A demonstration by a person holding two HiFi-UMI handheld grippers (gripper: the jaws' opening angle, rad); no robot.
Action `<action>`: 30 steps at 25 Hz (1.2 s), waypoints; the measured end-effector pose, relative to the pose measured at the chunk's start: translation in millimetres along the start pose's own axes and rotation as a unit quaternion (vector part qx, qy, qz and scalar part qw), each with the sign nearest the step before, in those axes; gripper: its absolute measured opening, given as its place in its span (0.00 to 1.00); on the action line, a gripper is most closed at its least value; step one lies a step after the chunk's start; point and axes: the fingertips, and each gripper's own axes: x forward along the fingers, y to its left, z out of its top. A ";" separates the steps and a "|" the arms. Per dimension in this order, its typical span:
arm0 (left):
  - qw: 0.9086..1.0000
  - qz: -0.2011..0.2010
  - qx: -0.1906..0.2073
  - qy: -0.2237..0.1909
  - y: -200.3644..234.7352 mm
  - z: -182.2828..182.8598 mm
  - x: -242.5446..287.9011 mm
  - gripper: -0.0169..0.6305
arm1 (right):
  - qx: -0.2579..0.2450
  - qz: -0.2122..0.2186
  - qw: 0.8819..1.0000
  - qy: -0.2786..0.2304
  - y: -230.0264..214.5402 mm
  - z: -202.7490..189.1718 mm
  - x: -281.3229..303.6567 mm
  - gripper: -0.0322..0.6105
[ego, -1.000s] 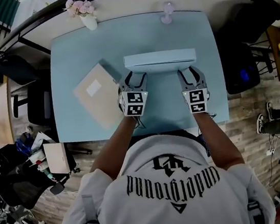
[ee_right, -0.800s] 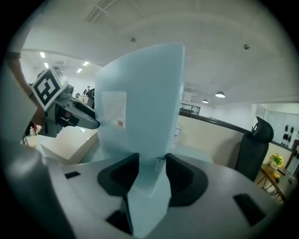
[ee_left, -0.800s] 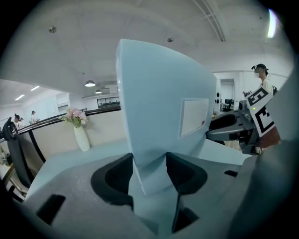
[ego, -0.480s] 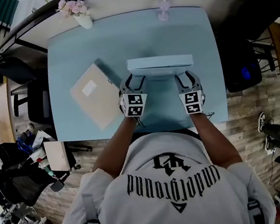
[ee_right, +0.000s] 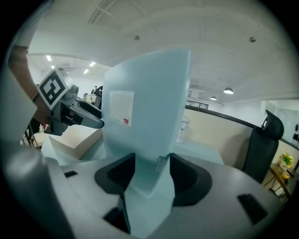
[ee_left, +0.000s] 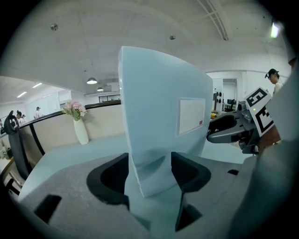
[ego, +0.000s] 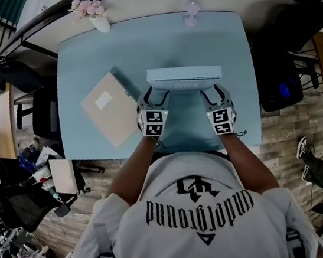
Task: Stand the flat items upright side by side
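the pale blue box (ego: 184,75) stood upright on edge on the blue table (ego: 86,58), near a flat-lying beige box (ego: 110,110). the left gripper (ego: 156,94) and right gripper (ego: 214,90) straddled its ends, their jaws just eased apart and no longer pinching.

I count two flat boxes on one tabletop (ego: 208,35): one pale blue box (ego: 184,74) and one beige box (ego: 110,112). Each carries one white label, so two in all: the blue box's label (ee_left: 191,115) and the beige box's label (ego: 103,101). At the far edge I count one vase of pink flowers (ego: 98,21) and one small pale ornament (ego: 192,14). There are two black chairs, the left chair (ego: 14,74) and the right chair (ego: 276,73).
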 end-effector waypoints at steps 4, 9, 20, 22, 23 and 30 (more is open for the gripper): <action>1.000 0.010 -0.007 -0.014 5.1 2.9 -6.5 0.50 | -0.002 -0.002 1.000 -0.003 -3.5 4.7 -4.3 0.44; 0.999 0.023 -0.016 -0.030 6.0 24.0 -32.9 0.51 | 0.007 -0.009 1.000 -0.027 -18.5 19.3 -28.5 0.44; 0.993 0.083 -0.008 -0.085 -0.2 52.8 -93.6 0.51 | -0.009 0.017 0.996 -0.089 -13.5 48.5 -82.8 0.44; 0.992 0.092 -0.009 -0.088 -2.1 52.2 -102.8 0.51 | -0.015 0.025 0.995 -0.098 -9.0 53.5 -87.1 0.44; 0.991 0.096 -0.010 -0.089 -2.7 51.0 -107.2 0.51 | -0.018 0.030 0.994 -0.101 -6.3 55.7 -88.8 0.44; 0.987 0.130 -0.020 -0.088 4.4 40.5 -132.0 0.51 | -0.033 0.070 0.990 -0.118 22.8 65.1 -91.7 0.44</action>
